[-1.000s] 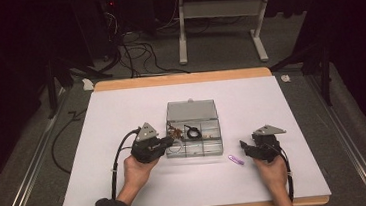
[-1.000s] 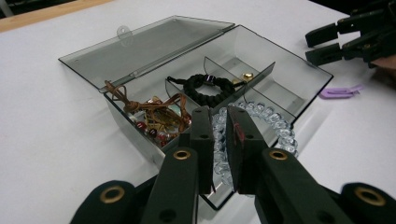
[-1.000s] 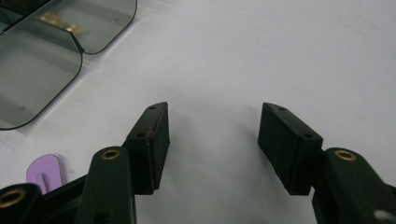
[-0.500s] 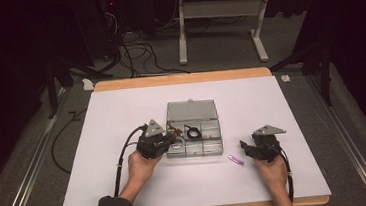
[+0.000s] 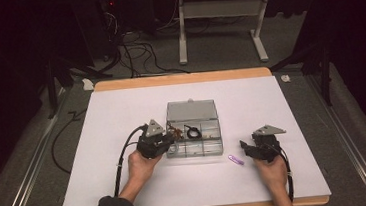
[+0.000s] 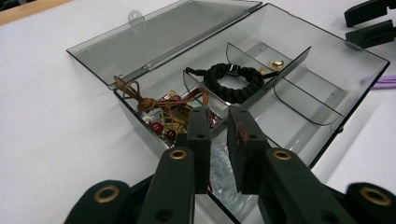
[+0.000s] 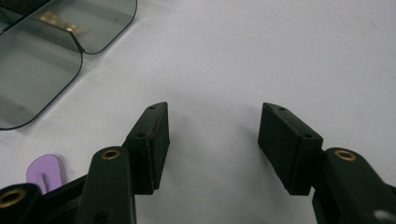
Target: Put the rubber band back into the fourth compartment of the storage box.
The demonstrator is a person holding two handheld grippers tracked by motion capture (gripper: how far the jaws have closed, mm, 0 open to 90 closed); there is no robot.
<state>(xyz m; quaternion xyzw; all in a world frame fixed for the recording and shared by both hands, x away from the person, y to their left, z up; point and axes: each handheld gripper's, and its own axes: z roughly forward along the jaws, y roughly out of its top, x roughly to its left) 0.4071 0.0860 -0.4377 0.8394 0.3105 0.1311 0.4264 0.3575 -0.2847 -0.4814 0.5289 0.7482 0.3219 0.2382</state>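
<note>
My left gripper (image 5: pixel 167 145) is at the left end of the clear box (image 6: pixel 327 51), and its jaws reach over the near edge into the box. They have just been opening a little, so there is a small gap between them now, and they are not pinching anything. Right under them I can see something pale and bumpy at the bottom of the near part of the box (I cannot tell what it is).

The box sits in the middle of the white table (image 5: pixel 121 113) with its lid (image 6: pixel 154 42) open and lying flat behind it. Thin walls split the inside into little rooms. The room at the left end holds a tangle of brown cord and red beads (image 6: pixel 163 114). The next room holds a black braided bracelet (image 6: pixel 231 81). A small gold thing (image 6: pixel 278 64) lies in a room farther along.

My right gripper (image 5: pixel 247 147) rests low over the bare table, to the right of the box and apart from it. Its jaws are wide apart with nothing between them. A little purple clip (image 5: pixel 235 159) lies on the table just beside it, between it and the box.

I cannot see any words, names or labels on the box, the grippers or the clip
</note>
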